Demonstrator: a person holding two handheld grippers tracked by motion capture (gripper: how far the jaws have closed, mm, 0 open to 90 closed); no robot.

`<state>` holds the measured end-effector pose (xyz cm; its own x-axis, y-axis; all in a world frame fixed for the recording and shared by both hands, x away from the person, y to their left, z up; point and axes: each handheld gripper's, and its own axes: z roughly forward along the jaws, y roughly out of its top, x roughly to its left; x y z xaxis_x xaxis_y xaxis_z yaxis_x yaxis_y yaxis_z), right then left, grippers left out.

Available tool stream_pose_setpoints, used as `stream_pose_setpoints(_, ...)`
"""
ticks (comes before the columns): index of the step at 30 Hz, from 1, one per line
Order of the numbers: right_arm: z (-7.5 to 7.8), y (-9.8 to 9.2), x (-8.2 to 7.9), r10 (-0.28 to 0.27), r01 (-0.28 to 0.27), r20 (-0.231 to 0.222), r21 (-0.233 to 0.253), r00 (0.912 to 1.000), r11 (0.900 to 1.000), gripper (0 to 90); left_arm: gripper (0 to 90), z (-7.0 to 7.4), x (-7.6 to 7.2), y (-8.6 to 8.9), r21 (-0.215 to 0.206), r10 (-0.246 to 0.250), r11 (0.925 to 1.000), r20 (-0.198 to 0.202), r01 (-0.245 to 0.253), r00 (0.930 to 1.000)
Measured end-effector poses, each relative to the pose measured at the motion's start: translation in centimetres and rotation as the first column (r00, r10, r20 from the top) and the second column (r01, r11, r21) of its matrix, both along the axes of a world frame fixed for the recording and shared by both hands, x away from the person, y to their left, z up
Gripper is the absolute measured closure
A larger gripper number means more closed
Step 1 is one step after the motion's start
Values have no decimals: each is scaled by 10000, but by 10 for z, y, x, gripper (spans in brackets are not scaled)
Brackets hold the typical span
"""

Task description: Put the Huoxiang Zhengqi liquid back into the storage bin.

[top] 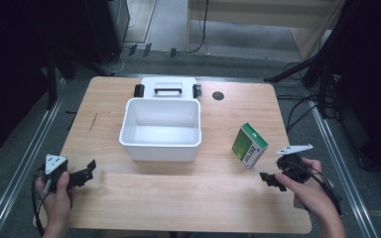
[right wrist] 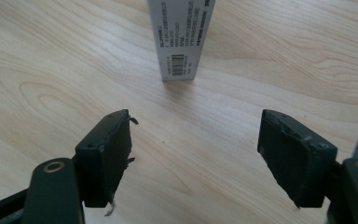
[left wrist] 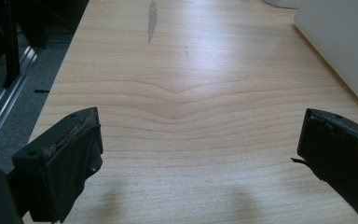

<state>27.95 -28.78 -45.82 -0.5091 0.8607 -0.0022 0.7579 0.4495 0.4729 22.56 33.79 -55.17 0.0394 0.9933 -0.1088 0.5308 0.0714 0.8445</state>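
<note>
The right gripper [right wrist: 196, 158], jaws wide and empty, faces the upright green box [right wrist: 182, 37] standing straight ahead, nearer it than the left.

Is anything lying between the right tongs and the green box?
Nothing visible. The right tongs stand open, facing the green box, which stands upright with bare table between them. The white bin sits off to the side.

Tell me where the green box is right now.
In the high view the green box stands on the table's right side, between the white bin and the right gripper, just ahead of that gripper's open jaws.
</note>
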Motion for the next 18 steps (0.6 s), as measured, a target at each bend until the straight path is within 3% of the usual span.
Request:
stream_pose_setpoints(2,10,5,4,-15,8,-276,-259,9996,9997,264,8,0,0,0,6,-2,10000,-4,2,10000)
stream_pose_setpoints(6,23,11,10,181,-205,-717,-332,9973,9992,254,8,0,0,0,38,-20,10000,-21,20,10000)
stream_pose_setpoints(7,30,15,14,359,-417,-912,-620,9952,9972,240,9,0,0,0,29,-29,10000,-17,29,10000)
stream_pose_setpoints(13,47,24,26,328,-433,-1058,-989,9939,9942,240,8,0,0,0,-29,7,10000,-3,-7,10000)
stream_pose_setpoints(18,59,36,35,665,-794,-1217,-1046,9903,9913,317,8,0,0,1,-59,12,10000,-42,-12,10000)
